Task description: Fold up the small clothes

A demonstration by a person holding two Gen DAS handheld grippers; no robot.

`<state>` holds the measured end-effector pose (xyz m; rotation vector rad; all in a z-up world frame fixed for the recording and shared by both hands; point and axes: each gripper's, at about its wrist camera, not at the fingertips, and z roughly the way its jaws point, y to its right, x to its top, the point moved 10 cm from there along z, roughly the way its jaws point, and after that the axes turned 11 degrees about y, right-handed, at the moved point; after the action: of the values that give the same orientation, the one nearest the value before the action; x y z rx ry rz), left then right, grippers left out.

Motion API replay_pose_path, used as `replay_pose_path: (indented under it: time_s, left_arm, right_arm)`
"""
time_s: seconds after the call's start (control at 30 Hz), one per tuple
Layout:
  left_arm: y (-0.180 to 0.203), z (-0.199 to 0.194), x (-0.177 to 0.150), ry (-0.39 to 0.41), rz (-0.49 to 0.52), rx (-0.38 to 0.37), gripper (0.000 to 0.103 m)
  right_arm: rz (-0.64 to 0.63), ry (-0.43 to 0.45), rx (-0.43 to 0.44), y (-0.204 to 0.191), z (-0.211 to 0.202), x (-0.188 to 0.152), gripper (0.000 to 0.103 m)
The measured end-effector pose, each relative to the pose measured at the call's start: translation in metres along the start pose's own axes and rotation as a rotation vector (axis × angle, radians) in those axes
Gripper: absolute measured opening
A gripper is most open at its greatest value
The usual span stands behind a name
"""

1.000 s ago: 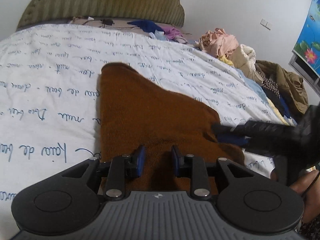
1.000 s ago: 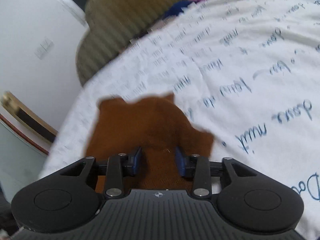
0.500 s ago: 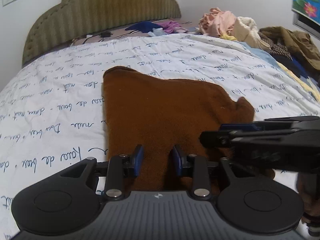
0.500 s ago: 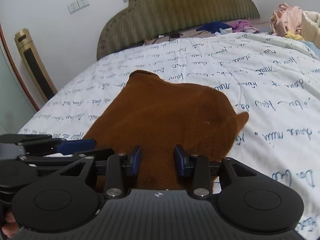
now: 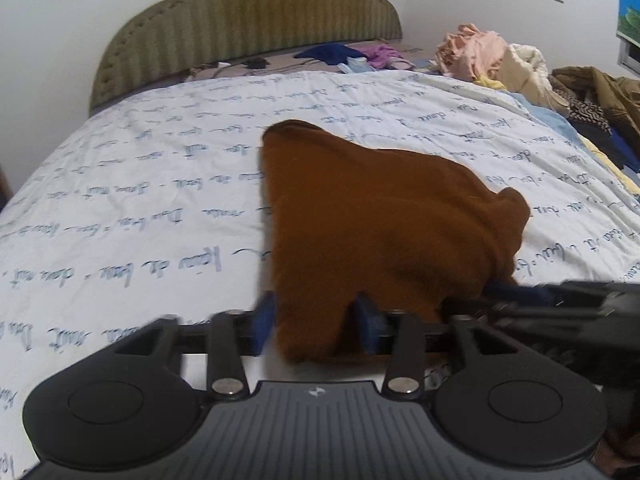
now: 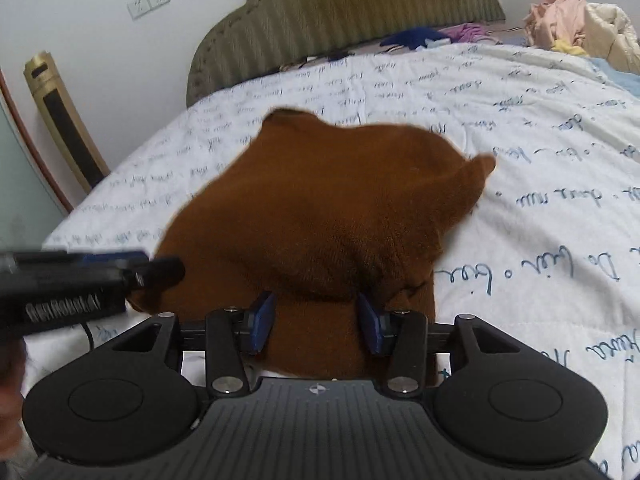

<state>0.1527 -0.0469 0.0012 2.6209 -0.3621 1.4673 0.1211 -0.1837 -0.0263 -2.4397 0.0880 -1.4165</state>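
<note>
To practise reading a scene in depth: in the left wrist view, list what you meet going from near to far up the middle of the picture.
left gripper → brown garment → white bedspread with blue writing → dark blue and purple clothes → green headboard

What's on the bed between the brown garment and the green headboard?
Mostly bare white quilt with blue script past the brown garment; dark and purple clothes lie below the headboard. The left wrist view shows it.

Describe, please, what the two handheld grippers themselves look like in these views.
Both match: the left gripper and right gripper each have a ribbed grey body with a small round emblem, two black housings with round discs, black link arms with silver pivots, and blue pads. Seen from the right view, the left one carries blurred white lettering and a thin black cable.
</note>
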Motion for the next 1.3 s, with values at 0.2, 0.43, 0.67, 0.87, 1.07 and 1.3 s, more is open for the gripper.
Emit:
replay_pose_path:
  time_s: [0.2,0.43,0.67,0.87,1.07,1.3]
  left_arm:
    - [-0.017,-0.016,-0.007,0.021,-0.051,0.041,0.064]
    - [-0.028,-0.03,-0.026,-0.002,-0.068,0.095,0.07]
    - [-0.033,-0.054,-0.044,0.03,-0.084,0.126,0.078]
    - [-0.035,-0.071,-0.047,0.046,-0.115,0.16,0.078]
    - [-0.033,-0.08,-0.049,0.054,-0.104,0.163,0.078]
    - [-0.025,-0.084,-0.048,0.074,-0.098,0.146,0.078]
  right_arm:
    - [0.005,0.069,0.014,-0.022,-0.039,0.015,0.072]
    - [-0.021,0.115,-0.003,-0.032,-0.069,0.009,0.092]
    - [-0.008,0.087,-0.046,-0.031,-0.065,-0.026,0.091]
    - [-0.016,0.1,-0.065,-0.047,-0.067,-0.037,0.091]
    - [-0.043,0.113,-0.143,-0.04,-0.072,-0.042,0.091]
    - [-0.014,0.102,-0.151,-0.03,-0.07,-0.045,0.091]
